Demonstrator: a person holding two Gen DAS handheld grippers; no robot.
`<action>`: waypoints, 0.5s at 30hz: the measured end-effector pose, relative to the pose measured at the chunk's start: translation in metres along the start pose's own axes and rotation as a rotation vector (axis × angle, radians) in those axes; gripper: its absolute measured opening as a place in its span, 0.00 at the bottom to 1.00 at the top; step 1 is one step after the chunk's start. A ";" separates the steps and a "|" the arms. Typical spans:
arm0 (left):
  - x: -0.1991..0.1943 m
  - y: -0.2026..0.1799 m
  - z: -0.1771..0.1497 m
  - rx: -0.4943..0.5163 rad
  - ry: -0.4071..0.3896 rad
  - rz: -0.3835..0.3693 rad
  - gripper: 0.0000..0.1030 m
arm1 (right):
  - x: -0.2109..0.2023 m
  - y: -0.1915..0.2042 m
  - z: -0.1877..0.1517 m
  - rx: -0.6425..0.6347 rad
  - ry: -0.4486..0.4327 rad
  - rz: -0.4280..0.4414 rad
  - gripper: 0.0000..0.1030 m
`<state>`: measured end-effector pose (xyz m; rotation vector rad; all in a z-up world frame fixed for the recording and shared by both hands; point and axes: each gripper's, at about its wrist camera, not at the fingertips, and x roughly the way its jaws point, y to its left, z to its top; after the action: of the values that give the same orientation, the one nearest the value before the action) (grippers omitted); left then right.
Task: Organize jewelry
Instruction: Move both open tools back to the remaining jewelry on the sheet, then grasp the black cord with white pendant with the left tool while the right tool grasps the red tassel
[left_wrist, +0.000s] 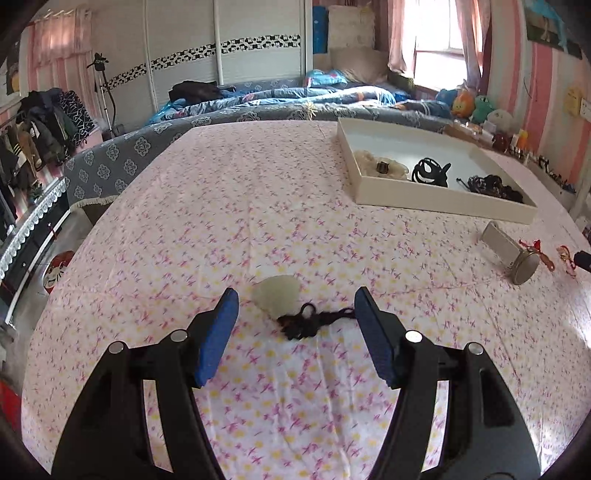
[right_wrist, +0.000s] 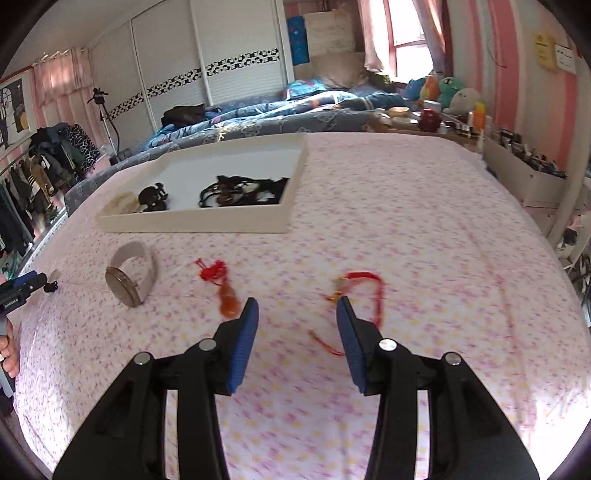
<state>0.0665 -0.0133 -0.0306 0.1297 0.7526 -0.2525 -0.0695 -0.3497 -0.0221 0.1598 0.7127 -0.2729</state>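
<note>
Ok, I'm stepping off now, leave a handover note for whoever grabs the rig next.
Left gripper: jaws open, empty, straddling the pale jade pendant with its dark cord on the cloth.
Right gripper: jaws open, empty, between the orange pendant on a red knot and the red cord bracelet.
Done: white tray already holds a cream piece and dark pieces.
Left: jade pendant, orange pendant, red bracelet, and the watch lie outside the tray.

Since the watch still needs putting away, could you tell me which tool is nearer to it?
Right. The right tool is open just right of the watch, past the orange pendant; the left tool is farther left.
</note>
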 end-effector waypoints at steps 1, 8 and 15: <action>0.003 -0.003 0.002 0.004 0.006 0.001 0.63 | 0.002 0.003 0.001 0.004 0.003 0.006 0.43; 0.024 -0.017 0.009 -0.010 0.067 -0.022 0.63 | 0.027 0.040 0.019 -0.041 0.029 0.038 0.43; 0.034 -0.024 0.017 -0.003 0.076 0.003 0.63 | 0.065 0.068 0.025 -0.095 0.124 0.011 0.30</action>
<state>0.0947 -0.0463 -0.0427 0.1383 0.8282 -0.2446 0.0135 -0.3031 -0.0425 0.0905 0.8460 -0.2190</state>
